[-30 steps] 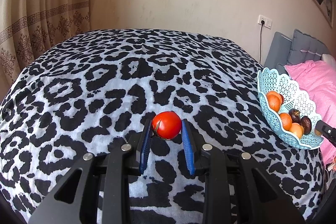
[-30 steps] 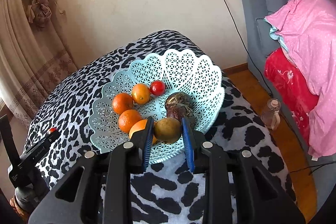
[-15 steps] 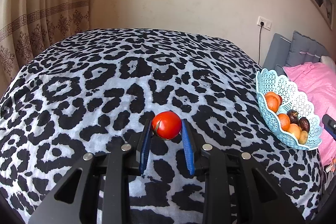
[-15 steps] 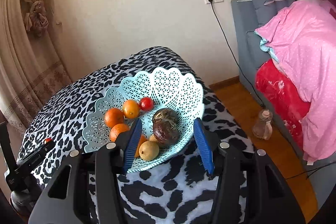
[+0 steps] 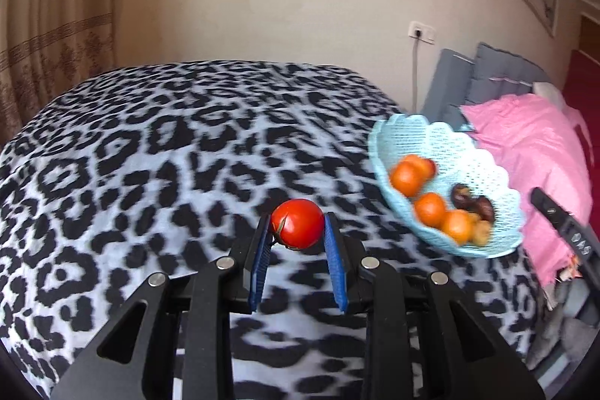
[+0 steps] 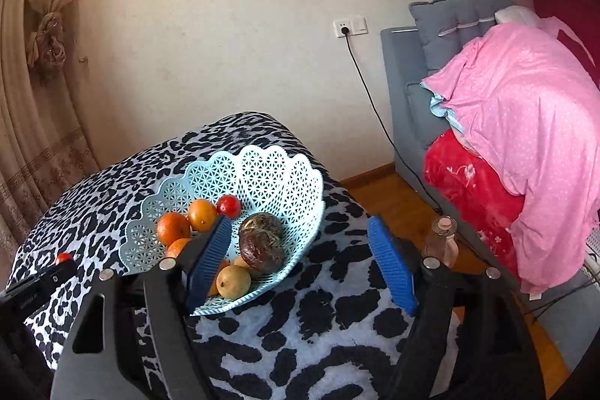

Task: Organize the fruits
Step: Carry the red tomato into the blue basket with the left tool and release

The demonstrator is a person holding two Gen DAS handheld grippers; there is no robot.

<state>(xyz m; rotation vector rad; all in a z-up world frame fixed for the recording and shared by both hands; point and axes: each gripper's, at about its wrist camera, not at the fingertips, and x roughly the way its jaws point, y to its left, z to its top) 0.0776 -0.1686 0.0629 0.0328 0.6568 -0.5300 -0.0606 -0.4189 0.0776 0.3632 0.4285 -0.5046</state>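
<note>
My left gripper (image 5: 297,223) is shut on a red tomato (image 5: 298,223), held just above the leopard-print cloth (image 5: 150,152). To its right stands a light blue lattice basket (image 5: 420,137) holding several oranges, dark fruits and a yellowish one. In the right wrist view my right gripper (image 6: 300,231) has its jaws opening, with nothing pressed between the blue pads. Just past its fingertips the basket (image 6: 277,175) holds oranges (image 6: 173,228), a small red tomato (image 6: 229,205), dark brown fruits (image 6: 262,246) and a yellow pear (image 6: 233,282). The left gripper (image 6: 62,259) shows at the left edge there.
A grey chair (image 6: 412,62) draped with pink and red blankets (image 6: 525,122) stands right of the table. A bottle (image 6: 444,242) stands on the wooden floor beside it. Curtains (image 6: 30,100) hang at the left. A wall socket with a cable (image 6: 347,29) sits behind.
My right gripper let go of the yellow pear into the basket, opened wide and drew back. My left gripper, still holding the tomato, moved right toward the basket.
</note>
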